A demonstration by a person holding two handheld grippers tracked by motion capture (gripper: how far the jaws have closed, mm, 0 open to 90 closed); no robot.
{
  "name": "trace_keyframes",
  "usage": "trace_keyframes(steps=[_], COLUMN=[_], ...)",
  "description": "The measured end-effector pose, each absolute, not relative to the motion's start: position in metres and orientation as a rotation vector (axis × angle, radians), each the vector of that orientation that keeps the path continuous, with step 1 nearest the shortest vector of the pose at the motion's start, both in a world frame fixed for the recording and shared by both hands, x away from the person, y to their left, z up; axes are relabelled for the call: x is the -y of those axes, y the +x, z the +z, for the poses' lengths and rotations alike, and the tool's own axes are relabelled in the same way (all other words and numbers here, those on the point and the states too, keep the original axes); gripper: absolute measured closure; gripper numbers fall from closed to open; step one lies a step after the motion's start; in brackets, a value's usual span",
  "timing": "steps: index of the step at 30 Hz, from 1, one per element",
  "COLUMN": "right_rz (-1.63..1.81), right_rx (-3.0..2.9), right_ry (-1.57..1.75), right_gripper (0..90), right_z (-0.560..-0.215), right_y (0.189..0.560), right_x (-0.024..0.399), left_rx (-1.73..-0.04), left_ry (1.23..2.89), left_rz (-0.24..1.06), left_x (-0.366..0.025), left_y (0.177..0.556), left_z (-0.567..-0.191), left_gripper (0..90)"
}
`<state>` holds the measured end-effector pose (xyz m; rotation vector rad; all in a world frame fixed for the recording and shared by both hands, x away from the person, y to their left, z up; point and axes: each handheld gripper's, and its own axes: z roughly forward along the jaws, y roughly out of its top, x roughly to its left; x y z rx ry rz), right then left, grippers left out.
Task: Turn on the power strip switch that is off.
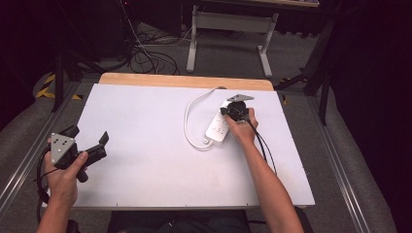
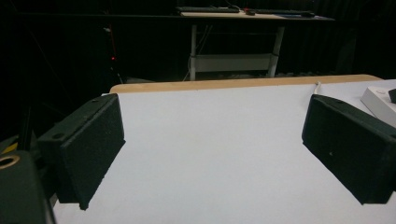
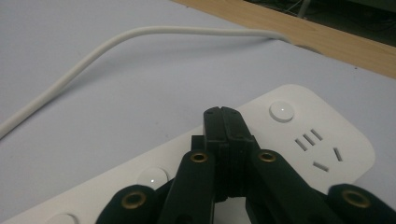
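1. Your right tongs (image 1: 236,112) sit over the white power strip (image 1: 218,127), right of centre on the surface (image 1: 145,145) and towards its far half.
2. In the right gripper view those tongs (image 3: 226,122) are closed, jaws pressed together with nothing between them, their tips over the top face of the strip (image 3: 327,140) between two round buttons; whether they touch it I cannot tell.
3. One round button (image 3: 282,111) lies just right of and beyond the tips, with a socket (image 3: 317,149) beside it; another button (image 3: 152,177) lies to their left.
4. The strip's white cable (image 1: 192,121) loops out to the left and runs to the far wooden edge.
5. Your left tongs (image 1: 94,145) are near the left edge, well apart from the strip.
6. In the left gripper view they (image 2: 212,149) stand wide open, with bare surface between the jaws.
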<state>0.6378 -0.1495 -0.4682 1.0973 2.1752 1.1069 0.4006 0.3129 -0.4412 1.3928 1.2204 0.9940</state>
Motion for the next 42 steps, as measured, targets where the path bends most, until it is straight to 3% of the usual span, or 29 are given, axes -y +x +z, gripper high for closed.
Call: trace_keyframes(steps=[10,19,25,32,35,42], right_rz=[1.226,1.323,1.388,1.445,1.473,1.517], right_rx=[-2.083,-2.037,-2.008,-1.964,-1.947,-1.930], right_ry=[1.045,0.974,0.955,0.923,0.920,0.857], right_gripper=[90.0,81.8,70.6,65.6,57.7,58.1], right_z=[-0.450,-0.431,-0.425,-0.421,-0.420,-0.417], right_y=[0.627,0.605,0.591,0.580,0.576,0.558], right_x=[0.163,0.174,0.181,0.187,0.187,0.186], left_rx=[-1.212,-1.208,-1.205,-1.201,-1.203,-1.198], left_ry=[1.391,1.398,1.401,1.401,1.403,1.400], left_rz=[0.983,0.972,0.970,0.966,0.963,0.961], left_x=[-0.311,-0.309,-0.308,-0.307,-0.308,-0.307], left_y=[0.403,0.406,0.407,0.407,0.408,0.407], left_z=[-0.441,-0.441,-0.441,-0.441,-0.441,-0.441], left_gripper=[6.3,6.4,6.3,6.3,6.3,6.3])
